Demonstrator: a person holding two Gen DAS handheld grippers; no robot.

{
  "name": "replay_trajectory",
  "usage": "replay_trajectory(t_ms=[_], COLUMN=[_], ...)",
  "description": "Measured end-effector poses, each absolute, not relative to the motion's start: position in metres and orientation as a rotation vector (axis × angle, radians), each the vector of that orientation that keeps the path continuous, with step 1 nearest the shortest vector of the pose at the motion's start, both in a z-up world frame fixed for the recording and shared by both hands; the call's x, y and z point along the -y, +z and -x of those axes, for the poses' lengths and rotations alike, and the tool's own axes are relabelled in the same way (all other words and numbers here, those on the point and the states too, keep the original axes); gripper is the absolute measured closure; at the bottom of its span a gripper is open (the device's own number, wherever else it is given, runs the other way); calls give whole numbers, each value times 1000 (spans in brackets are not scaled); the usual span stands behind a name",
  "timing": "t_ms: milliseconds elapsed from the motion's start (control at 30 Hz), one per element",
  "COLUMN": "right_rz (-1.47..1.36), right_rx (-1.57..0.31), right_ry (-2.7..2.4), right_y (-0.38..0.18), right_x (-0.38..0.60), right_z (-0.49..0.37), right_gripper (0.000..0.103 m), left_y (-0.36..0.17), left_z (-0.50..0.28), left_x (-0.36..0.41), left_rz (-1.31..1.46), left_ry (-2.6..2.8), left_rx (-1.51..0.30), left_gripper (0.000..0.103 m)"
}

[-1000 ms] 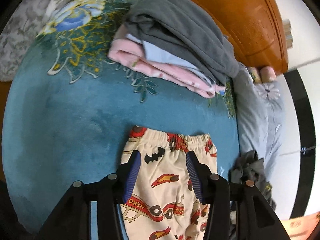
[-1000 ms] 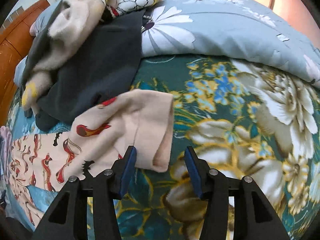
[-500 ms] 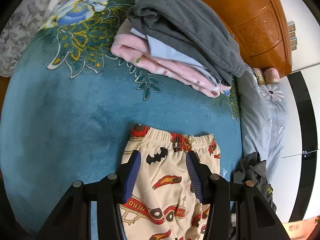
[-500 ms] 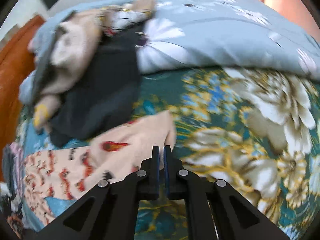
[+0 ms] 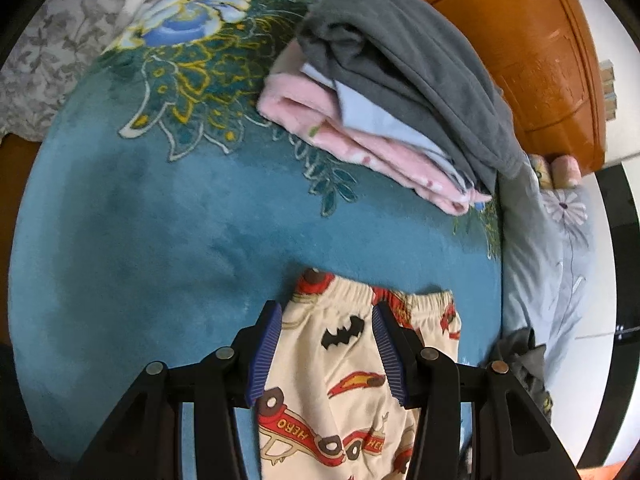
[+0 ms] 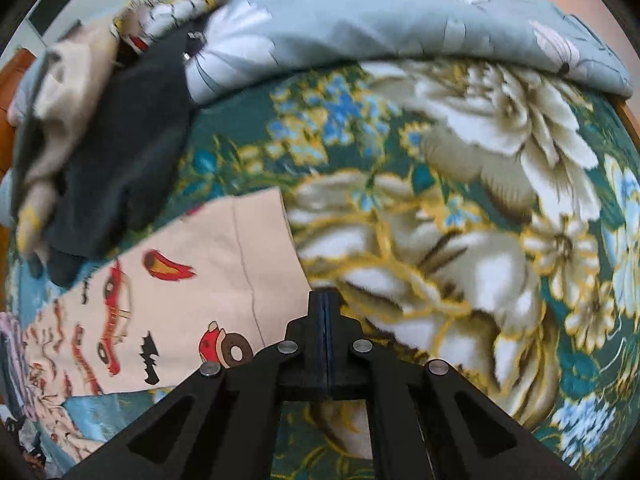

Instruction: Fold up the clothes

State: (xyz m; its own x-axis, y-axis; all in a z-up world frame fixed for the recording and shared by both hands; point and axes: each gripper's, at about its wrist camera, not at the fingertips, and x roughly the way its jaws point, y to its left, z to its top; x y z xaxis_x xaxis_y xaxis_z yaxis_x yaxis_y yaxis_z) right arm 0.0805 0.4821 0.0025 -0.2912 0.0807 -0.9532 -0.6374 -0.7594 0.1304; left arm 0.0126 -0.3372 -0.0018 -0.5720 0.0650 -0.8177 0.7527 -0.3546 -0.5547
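Cream pants printed with red cars and black bats (image 5: 352, 380) lie flat on the blue blanket (image 5: 160, 220). In the left wrist view my left gripper (image 5: 326, 316) is open, its blue fingers straddling the left part of the elastic waistband just above the cloth. In the right wrist view the same pants (image 6: 200, 300) stretch out to the left. My right gripper (image 6: 325, 300) is shut at the corner of the leg cuff, apparently pinching the hem.
A stack of folded clothes, grey on top of pale blue and pink (image 5: 400, 92), sits beyond the waistband near the wooden headboard (image 5: 540, 40). A heap of dark and beige unfolded garments (image 6: 128, 152) lies against the grey flowered quilt (image 6: 400, 12).
My right gripper went from open around the leg cuff to shut on it, and the leg now lies straighter and flatter. The left gripper stayed open over the waistband, with only a slight shift.
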Motion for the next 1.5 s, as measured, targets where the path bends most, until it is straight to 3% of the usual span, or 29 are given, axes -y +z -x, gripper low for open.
replay_trajectory(t_ms=[367, 533, 667, 800, 933, 1167, 1333, 1367, 1400, 1433, 1467, 1500], right_rz=[1384, 1426, 1549, 1667, 1676, 1296, 1207, 1207, 1203, 1198, 1203, 1207], right_rx=[-783, -925, -1116, -1176, -1180, -1475, -1522, -1508, -1494, -1480, -1470, -1460], right_ry=[2085, 2097, 2030, 1944, 1878, 1736, 1692, 1674, 1671, 1668, 1673, 1678], right_y=[53, 63, 41, 18, 2, -15, -17, -15, -14, -13, -10, -7], right_x=[-483, -444, -394, -352, -334, -347, -349, -349, -351, -353, -355, -356], right_z=[-102, -148, -198, -241, -271, -306, -309, -307, -305, -303, -302, -300], right_gripper=[102, 70, 64, 58, 57, 57, 60, 62, 73, 93, 100, 100], left_y=[-33, -40, -40, -43, -44, -47, -50, -51, -52, -52, -52, -51], left_z=[7, 14, 16, 12, 9, 3, -2, -3, -3, -4, -6, -6], left_x=[341, 343, 344, 350, 354, 359, 363, 362, 361, 361, 362, 362], left_rz=[-1243, -1298, -1321, -1328, -1332, -1328, -1311, -1314, -1315, -1311, -1304, -1301], left_ry=[-1894, -1905, -1928, -1926, -1915, -1881, -1847, -1837, -1828, -1822, -1818, -1818], left_rx=[-1439, -1427, -1426, -1492, -1548, -1650, -1737, -1764, -1787, -1801, -1806, -1802], left_gripper=[49, 49, 49, 49, 49, 50, 50, 50, 50, 51, 51, 51])
